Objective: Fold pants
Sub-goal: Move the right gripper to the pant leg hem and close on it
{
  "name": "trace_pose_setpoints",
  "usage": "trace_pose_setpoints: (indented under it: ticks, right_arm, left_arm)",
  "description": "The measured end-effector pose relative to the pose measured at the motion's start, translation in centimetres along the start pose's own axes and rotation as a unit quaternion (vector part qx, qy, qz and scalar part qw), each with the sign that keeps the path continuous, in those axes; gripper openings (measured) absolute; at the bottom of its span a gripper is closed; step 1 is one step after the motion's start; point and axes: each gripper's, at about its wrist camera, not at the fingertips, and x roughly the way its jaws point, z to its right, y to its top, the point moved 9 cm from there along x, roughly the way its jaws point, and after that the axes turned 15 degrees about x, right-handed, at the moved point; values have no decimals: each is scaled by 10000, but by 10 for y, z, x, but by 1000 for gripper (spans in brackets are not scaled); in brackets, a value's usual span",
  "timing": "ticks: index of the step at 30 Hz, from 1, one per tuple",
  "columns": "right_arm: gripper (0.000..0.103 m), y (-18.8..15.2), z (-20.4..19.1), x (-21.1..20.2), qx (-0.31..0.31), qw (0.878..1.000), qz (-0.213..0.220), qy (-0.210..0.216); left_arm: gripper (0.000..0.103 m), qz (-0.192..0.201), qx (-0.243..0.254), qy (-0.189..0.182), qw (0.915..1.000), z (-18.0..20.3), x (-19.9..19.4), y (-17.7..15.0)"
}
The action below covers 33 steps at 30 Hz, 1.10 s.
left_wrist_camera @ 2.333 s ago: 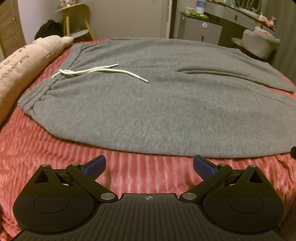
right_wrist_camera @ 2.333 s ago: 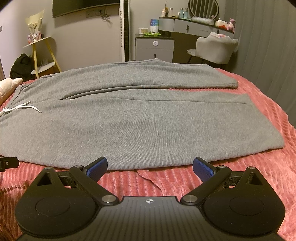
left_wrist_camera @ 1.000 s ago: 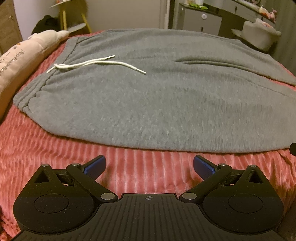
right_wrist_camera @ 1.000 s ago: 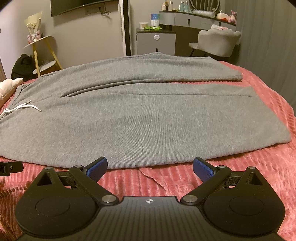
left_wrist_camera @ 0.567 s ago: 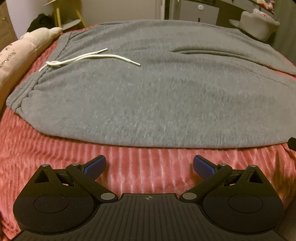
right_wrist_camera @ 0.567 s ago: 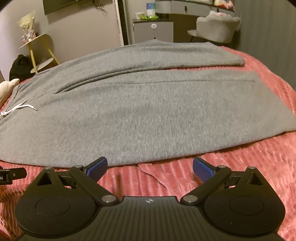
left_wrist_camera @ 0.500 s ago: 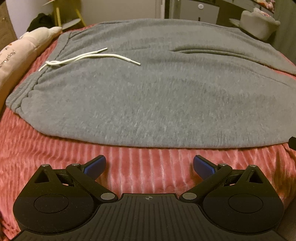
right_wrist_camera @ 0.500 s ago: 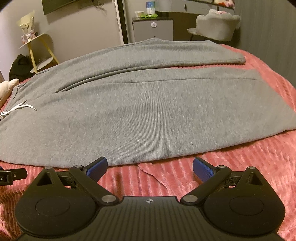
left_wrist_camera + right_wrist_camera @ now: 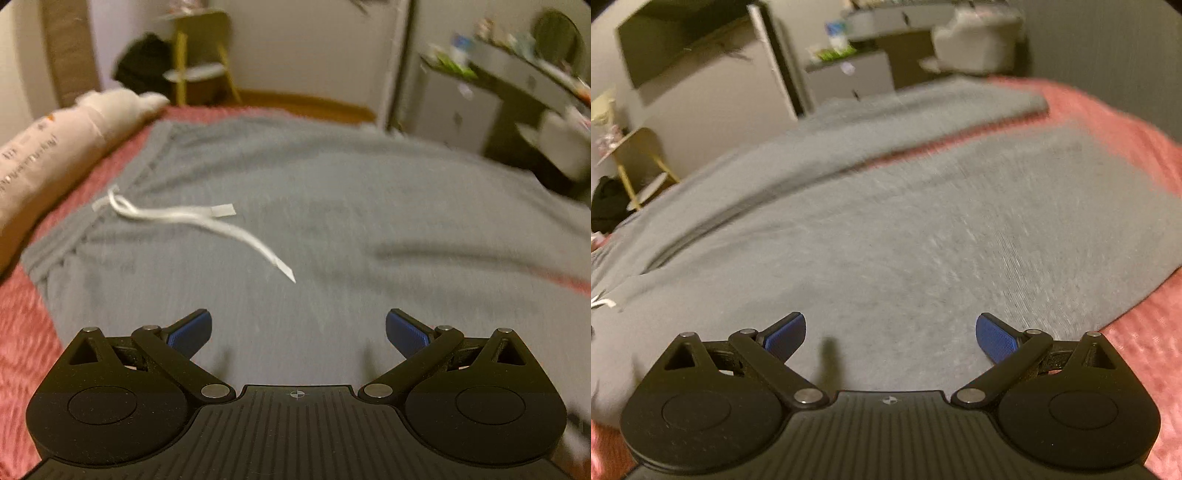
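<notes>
Grey sweatpants lie flat across a red ribbed bedspread, waistband to the left, legs running right. A white drawstring trails over the waist area. My left gripper hovers open over the pants' near waist part, nothing between its blue pads. The right wrist view shows the same pants, with the two legs splitting apart toward the right. My right gripper stands open above the near leg, holding nothing. Both views are blurred by motion.
A pale pillow lies at the bed's left end. Beyond the bed are a yellow stool, a grey cabinet, a dresser with a chair, and a wall. Bedspread shows at the right.
Both grippers have moved forward over the pants; the near hem that lay ahead of the fingers is now under them. Both stay open.
</notes>
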Motion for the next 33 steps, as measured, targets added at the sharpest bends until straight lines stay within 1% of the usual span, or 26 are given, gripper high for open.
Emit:
trace_pose_setpoints:
  ticks: [1,3,5,6,8,9,11,13,16,18,20,21,22,23,24,25,27,28,29,30,32,33]
  right_arm:
    - [99,0,5,6,83,9999,-87,19]
    - [99,4,10,11,108,9998,-85,105]
    - [99,6,13,17,36,9997,-199,111]
    - [99,6,12,21,-61,9995,-298,71]
    - [99,7,6,24,-347,9980,-530,-67]
    - [99,8,4,24,-402,9965,-720,-144]
    - [99,19,-1,21,-309,9947,-958,-201]
    - [99,45,-12,16,-169,9966,-801,37]
    - [99,106,-33,22,-89,9995,-218,187]
    - [92,152,-50,39,-62,9996,163,228]
    - [67,199,-66,68,145,9990,335,257]
    - [58,218,-72,83,242,9986,407,230]
    - [42,238,-78,99,351,9980,503,151]
    - [41,257,-87,116,457,9973,570,29]
    - [41,275,-95,132,579,9963,627,-77]
    - [43,290,-101,148,701,9953,649,-151]
    - [51,314,-110,176,944,9921,727,-386]
    - [65,322,-114,190,1009,9916,671,-452]
    - [75,323,-117,204,1024,9918,572,-508]
    - [75,326,-120,218,1050,9914,479,-621]
    - [75,322,-120,237,1073,9894,440,-879]
    - [75,320,-118,246,1055,9878,356,-1091]
  left_arm:
    - [103,70,6,171,9998,-4,7,4]
    - [103,121,94,622,9979,-17,26,6]
    - [103,132,88,1116,9936,-35,43,2]
    - [103,154,29,1292,9915,-46,51,-1]
    - [103,185,-93,1357,9905,-59,58,-6]
    - [103,192,-179,1330,9908,-64,61,-7]
    - [103,269,-404,1240,9911,-73,68,-6]
    - [103,369,-576,1282,9894,-79,73,-6]
    - [103,474,-538,1445,9869,-79,81,-8]
    - [103,487,-488,1496,9863,-75,85,-12]
    - [103,502,-442,1474,9868,-72,92,-16]
    - [103,546,-465,1475,9865,-72,94,-17]
    - [103,585,-506,1452,9864,-71,97,-18]
    - [103,599,-550,1446,9861,-72,98,-17]
    - [103,614,-567,1457,9858,-72,99,-17]
    - [103,623,-577,1470,9855,-73,100,-17]
    - [103,668,-614,1475,9849,-73,102,-17]
    - [103,681,-647,1460,9848,-74,103,-17]
    - [103,695,-684,1449,9846,-75,104,-17]
    - [103,706,-722,1441,9844,-75,105,-16]
    - [103,733,-752,1445,9839,-76,106,-16]
    - [103,733,-752,1449,9839,-76,107,-16]
